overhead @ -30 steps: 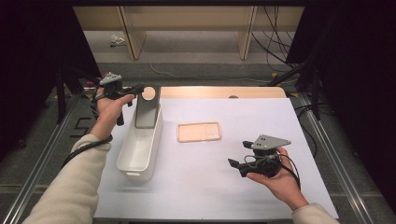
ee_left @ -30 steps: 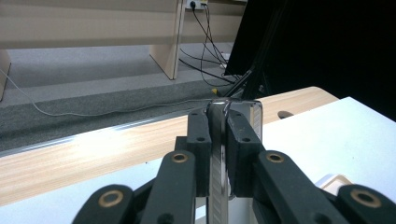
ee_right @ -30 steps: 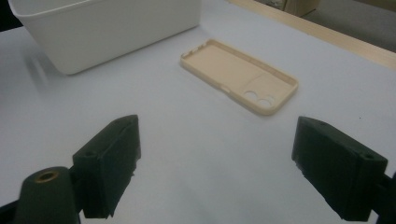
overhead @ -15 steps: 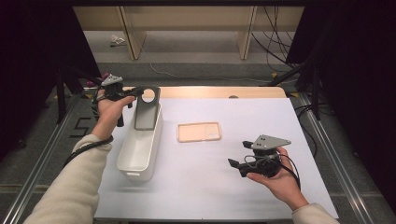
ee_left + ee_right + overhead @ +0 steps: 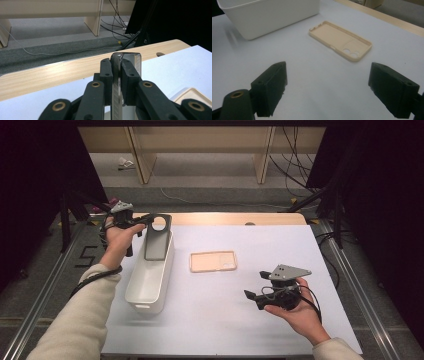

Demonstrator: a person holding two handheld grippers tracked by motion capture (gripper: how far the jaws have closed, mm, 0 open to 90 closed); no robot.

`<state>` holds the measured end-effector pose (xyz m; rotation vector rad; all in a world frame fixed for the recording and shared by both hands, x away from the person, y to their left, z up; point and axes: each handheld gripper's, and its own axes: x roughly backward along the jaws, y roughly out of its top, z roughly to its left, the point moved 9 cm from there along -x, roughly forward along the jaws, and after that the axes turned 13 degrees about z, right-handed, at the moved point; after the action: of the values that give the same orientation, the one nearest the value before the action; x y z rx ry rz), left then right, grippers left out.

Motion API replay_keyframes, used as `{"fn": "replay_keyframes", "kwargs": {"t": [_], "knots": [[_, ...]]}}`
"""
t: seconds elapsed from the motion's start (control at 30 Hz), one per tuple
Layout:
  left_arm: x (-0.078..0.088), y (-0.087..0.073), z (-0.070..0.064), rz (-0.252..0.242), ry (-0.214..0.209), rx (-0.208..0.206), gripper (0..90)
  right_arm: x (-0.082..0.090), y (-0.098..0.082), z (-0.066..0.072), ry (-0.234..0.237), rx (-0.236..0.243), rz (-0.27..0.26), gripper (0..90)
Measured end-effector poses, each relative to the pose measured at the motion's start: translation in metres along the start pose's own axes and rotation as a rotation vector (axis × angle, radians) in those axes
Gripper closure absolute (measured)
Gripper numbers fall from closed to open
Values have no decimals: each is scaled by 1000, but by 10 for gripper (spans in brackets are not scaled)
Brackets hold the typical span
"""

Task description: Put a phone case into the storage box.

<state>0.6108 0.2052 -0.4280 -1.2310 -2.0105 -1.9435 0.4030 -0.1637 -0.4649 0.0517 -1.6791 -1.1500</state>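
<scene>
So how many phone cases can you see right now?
2: a dark grey plastic phone case clamped in the left gripper over the white plastic bin, and a peach one flat on the table.

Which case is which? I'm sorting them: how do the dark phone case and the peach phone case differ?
The dark grey phone case is held over the white plastic bin by the left gripper; the peach phone case lies flat, open side up, on the table. Both have camera cutouts.

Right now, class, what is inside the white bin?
The dark case, gripped by the left gripper, hangs over the white bin at its far end. The bin's visible floor looks bare; the part beneath the case is covered.
</scene>
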Motion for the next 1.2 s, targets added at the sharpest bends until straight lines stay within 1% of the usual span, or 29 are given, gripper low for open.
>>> {"fn": "replay_keyframes", "kwargs": {"t": [0.3, 0.6, 0.93, 1.03, 1.13, 1.2], "knots": [[-1, 0, 2, 10, 13, 8, 797, 0, 0, 0, 1, 2, 1, 162], [-4, -2, 6, 33, 43, 1, 776, -1, 0, 0, 3, 3, 2, 162], [-6, -7, 10, 55, 72, 9, 752, -1, 0, 1, 3, 4, 3, 162], [-7, -8, 11, 70, 85, -3, 741, -1, 0, 1, 3, 3, 2, 162], [-7, -9, 11, 74, 91, -3, 736, -1, -1, 1, 5, 4, 6, 162], [-8, -10, 12, 81, 103, -8, 728, -1, 0, 1, 5, 5, 5, 162]]}}
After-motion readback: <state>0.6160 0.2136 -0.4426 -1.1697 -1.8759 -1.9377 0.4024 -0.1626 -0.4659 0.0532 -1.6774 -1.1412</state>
